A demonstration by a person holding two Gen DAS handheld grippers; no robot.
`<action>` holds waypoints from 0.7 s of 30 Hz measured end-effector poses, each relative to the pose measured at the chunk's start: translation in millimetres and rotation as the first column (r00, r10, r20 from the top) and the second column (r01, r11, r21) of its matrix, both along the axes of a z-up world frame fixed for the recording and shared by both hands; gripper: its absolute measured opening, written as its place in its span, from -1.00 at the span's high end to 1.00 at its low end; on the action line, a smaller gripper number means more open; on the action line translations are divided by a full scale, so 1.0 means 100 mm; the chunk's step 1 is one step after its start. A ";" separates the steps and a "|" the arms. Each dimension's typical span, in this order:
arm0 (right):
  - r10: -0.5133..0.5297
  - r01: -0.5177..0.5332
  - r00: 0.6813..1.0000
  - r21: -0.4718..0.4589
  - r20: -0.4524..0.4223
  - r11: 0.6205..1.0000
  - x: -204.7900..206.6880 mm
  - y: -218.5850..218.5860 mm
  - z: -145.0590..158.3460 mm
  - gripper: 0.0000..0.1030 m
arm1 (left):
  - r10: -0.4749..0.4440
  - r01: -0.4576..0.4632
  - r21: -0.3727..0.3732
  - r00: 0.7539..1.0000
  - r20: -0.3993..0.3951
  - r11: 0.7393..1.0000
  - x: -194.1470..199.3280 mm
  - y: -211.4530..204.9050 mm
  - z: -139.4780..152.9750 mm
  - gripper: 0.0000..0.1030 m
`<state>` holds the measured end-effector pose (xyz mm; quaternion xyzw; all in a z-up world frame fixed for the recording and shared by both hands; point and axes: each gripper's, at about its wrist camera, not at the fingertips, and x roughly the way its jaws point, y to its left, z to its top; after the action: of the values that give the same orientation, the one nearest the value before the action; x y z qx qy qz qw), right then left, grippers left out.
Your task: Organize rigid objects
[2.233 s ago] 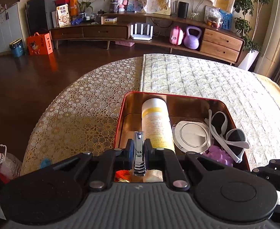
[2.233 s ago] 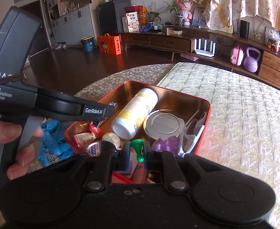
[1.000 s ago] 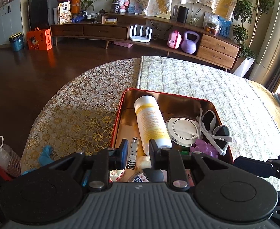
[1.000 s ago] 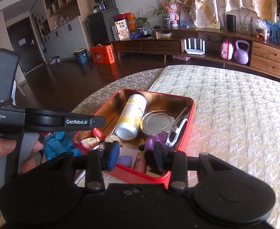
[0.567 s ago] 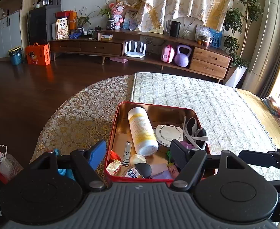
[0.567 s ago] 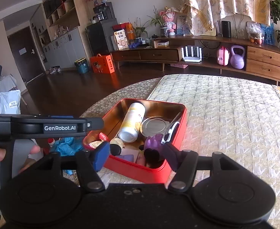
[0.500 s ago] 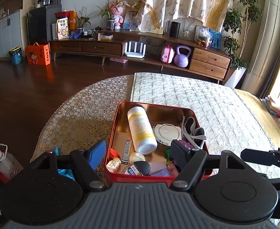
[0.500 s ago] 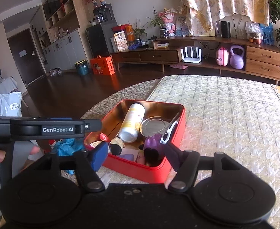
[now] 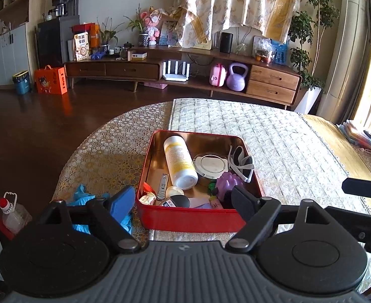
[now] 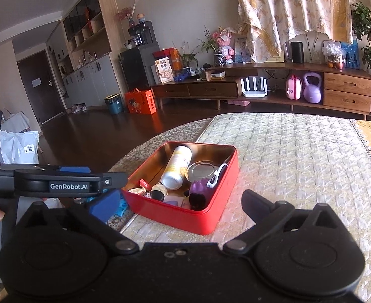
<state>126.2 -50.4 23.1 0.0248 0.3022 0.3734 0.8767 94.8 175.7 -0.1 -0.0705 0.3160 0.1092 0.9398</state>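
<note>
A red tin box (image 9: 190, 218) (image 10: 185, 217) sits on the cloth-covered table. Inside lie a white and yellow bottle (image 9: 179, 161) (image 10: 176, 168), a round silver lid (image 9: 210, 164) (image 10: 202, 170), white sunglasses (image 9: 241, 162), a purple ridged object (image 9: 227, 181) (image 10: 199, 188), a nail clipper (image 9: 162, 183) and small wrapped items. My left gripper (image 9: 183, 202) hangs in front of the box's near wall, its jaws opening and holding nothing. My right gripper (image 10: 178, 204) is drawn back from the box, jaws opening wide, nothing between them. The left gripper's body (image 10: 59, 183) shows at the left of the right wrist view.
A blue crumpled cloth (image 9: 84, 197) lies on the table left of the box. The table edge curves away at the left above a dark wooden floor, where a plastic bottle (image 9: 11, 214) stands. A long wooden sideboard (image 9: 185, 70) runs along the far wall. Quilted cloth (image 10: 299, 156) stretches right of the box.
Both grippers let go of their items, the nail clipper and a green piece, into the box, opened wide and drew back and up. The box now looks smaller and farther in both views.
</note>
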 end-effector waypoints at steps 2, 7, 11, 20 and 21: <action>-0.004 0.004 1.000 0.014 -0.003 1.000 -0.03 -0.06 0.01 -0.99 | -0.007 0.007 0.019 1.000 -0.002 1.000 -0.04 -0.05 0.01 -0.64; -0.023 0.023 1.000 0.037 0.005 0.999 -0.11 -0.19 0.05 -1.00 | -0.025 0.025 -0.016 1.000 0.001 1.000 -0.14 -0.11 0.03 -0.92; -0.037 0.037 0.999 0.058 0.003 0.998 -0.15 -0.29 0.07 -1.00 | -0.033 0.033 -0.001 0.999 0.010 0.999 -0.21 -0.20 0.07 -1.00; -0.050 0.050 0.999 0.061 -0.002 0.997 -0.28 -0.40 0.04 -1.00 | -0.042 0.041 0.030 0.999 0.023 0.999 -0.34 -0.40 0.12 -1.00; -0.051 0.052 0.999 0.063 -0.006 0.997 -0.28 -0.41 0.04 -1.00 | -0.038 0.037 0.035 0.999 0.024 0.999 -0.34 -0.41 0.12 -1.00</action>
<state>98.1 -91.6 26.6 0.0609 0.2913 0.3601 0.8842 60.4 134.5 12.3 -0.0498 0.3037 0.0963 0.9466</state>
